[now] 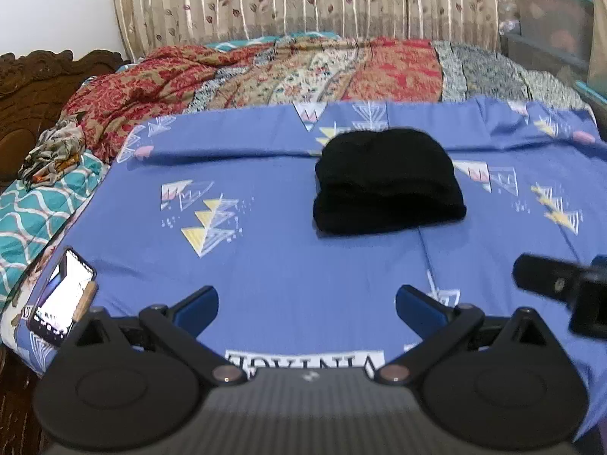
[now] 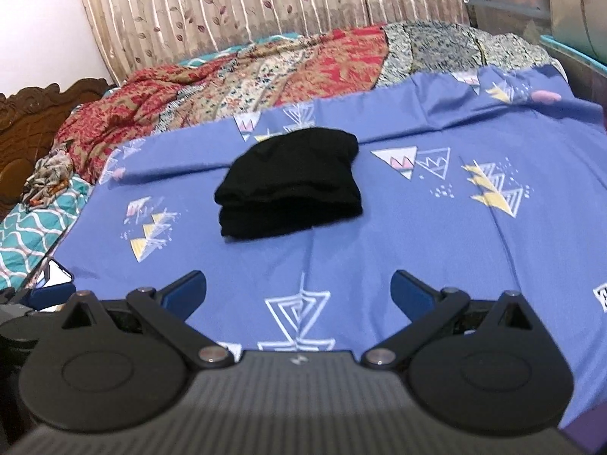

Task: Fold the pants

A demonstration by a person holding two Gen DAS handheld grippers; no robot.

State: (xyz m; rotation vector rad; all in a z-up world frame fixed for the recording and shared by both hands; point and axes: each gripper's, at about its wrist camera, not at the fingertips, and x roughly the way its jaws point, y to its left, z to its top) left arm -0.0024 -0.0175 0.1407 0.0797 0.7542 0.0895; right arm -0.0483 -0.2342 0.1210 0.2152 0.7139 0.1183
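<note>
The black fabric pants (image 1: 389, 182) are seen folded into a compact stack on the blue triangle-print bedsheet (image 1: 265, 258), well apart from both the left gripper (image 1: 307, 305) and right gripper (image 2: 298, 290), whose blue-padded fingers are spread wide with nothing held.

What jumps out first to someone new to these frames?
The folded black pants sit as a compact stack mid-bed on the blue triangle-print sheet. Both the left gripper and right gripper hover open and empty short of it. A lit phone lies at the sheet's near-left edge.
</note>
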